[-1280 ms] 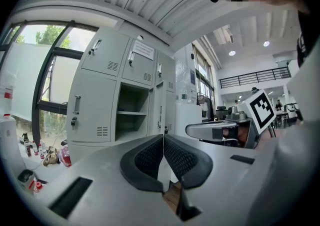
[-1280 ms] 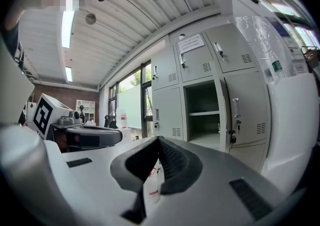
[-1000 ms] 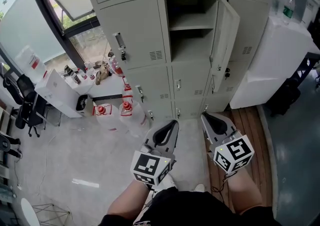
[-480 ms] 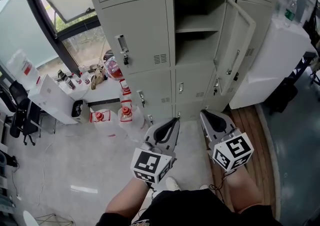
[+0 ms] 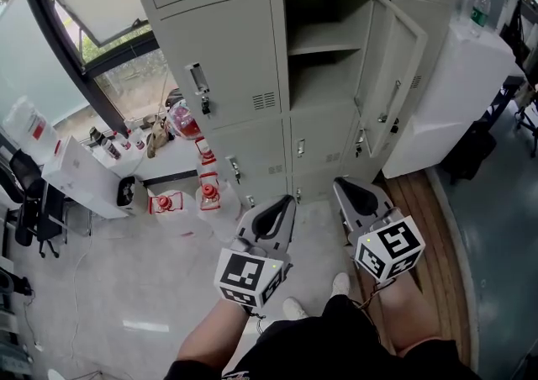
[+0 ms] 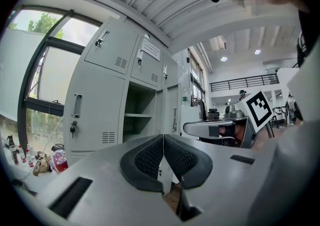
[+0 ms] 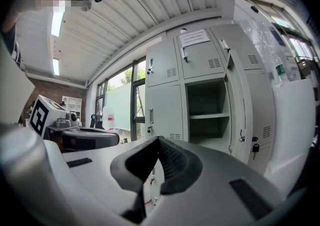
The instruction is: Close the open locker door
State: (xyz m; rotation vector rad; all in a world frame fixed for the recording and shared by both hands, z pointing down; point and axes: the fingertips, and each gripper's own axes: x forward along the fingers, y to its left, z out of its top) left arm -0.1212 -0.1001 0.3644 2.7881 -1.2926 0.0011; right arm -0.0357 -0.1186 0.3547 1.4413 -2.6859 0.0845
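Two grippers: the left gripper and right gripper sit side by side at the low centre of the head view, both pointing at the lockers.
Left jaws: pressed together pad on pad, with nothing between them.
Right jaws: likewise pressed together and empty.
Locker door: the door is at the upper right of the head view, swung out toward the person with its inner face showing, well apart from both grippers.
Open compartment: the compartment is at the upper centre, just left of the door, with one shelf inside and nothing seen on it.
Change over the last second: a shoe has come forward at the low centre. More of the door's inner face now shows, its angle looks the same, and both pairs of jaws have stayed together.
Meaning for the task: this looks like the walk-up. The door is untouched, so closing has not begun.
Next move: probably the right gripper, the nearer one, reaches behind the free edge and swings the door left into its frame.
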